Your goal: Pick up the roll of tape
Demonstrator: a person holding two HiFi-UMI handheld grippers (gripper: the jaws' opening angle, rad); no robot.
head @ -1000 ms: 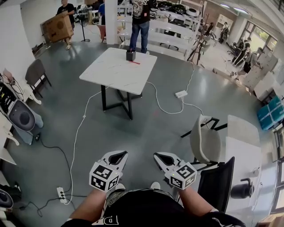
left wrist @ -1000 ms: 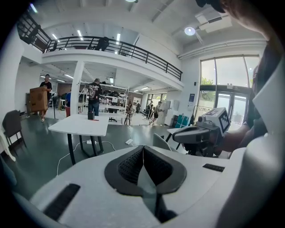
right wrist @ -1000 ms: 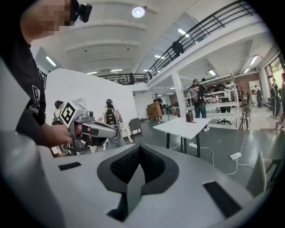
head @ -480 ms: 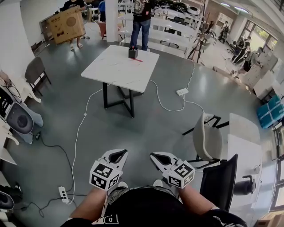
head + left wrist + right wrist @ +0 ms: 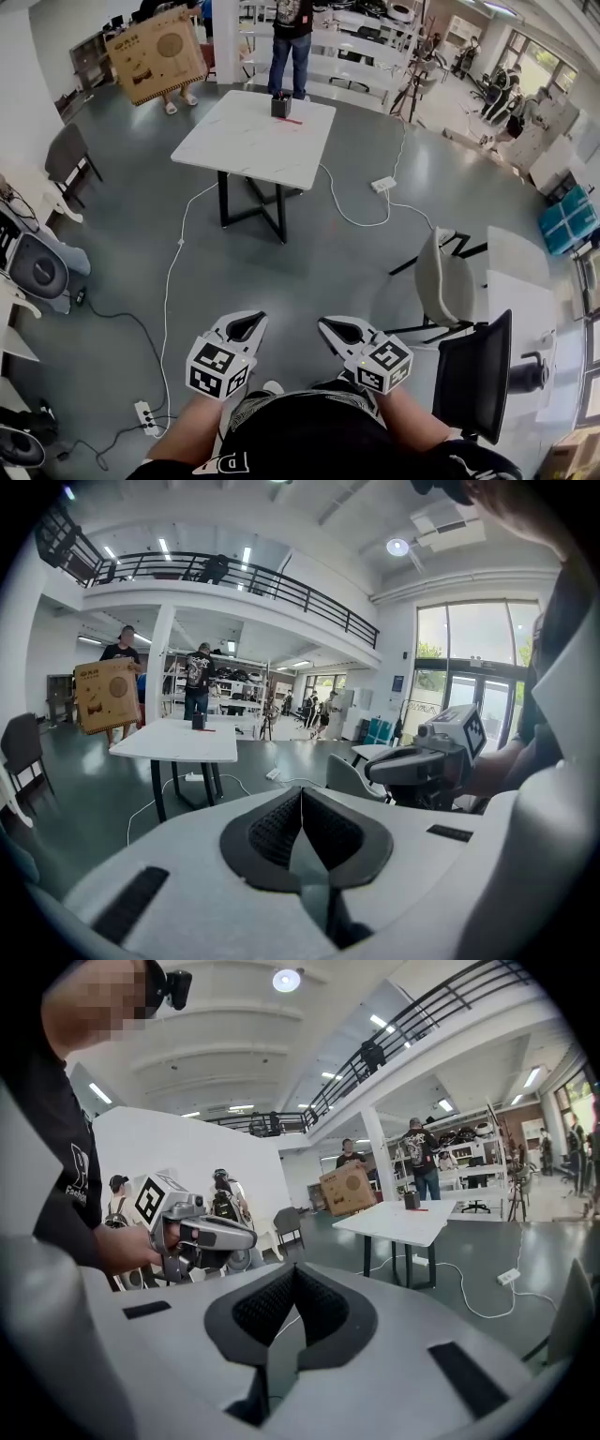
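I cannot make out a roll of tape in any view. Far ahead stands a white table point(image 5: 244, 150) with a small dark box point(image 5: 280, 105) and a thin red thing point(image 5: 291, 120) at its far edge. My left gripper point(image 5: 262, 317) and right gripper point(image 5: 323, 323) are held side by side over the grey floor, well short of the table. Both are shut with nothing between the pads. In the left gripper view the left gripper point(image 5: 301, 789) points at the table point(image 5: 178, 742). The right gripper point(image 5: 293, 1266) has the table point(image 5: 412, 1218) to its right.
A white cable point(image 5: 173, 272) runs across the floor to a power strip point(image 5: 143, 415); another strip point(image 5: 382, 185) lies right of the table. A beige chair point(image 5: 445, 281) and a black chair point(image 5: 478, 375) stand at my right. One person carries a cardboard box point(image 5: 155, 42); another point(image 5: 291, 37) stands behind the table.
The floor and table have slid toward me, so I have moved forward. The person with the cardboard box has walked to the right. Both grippers keep their pose and stay shut.
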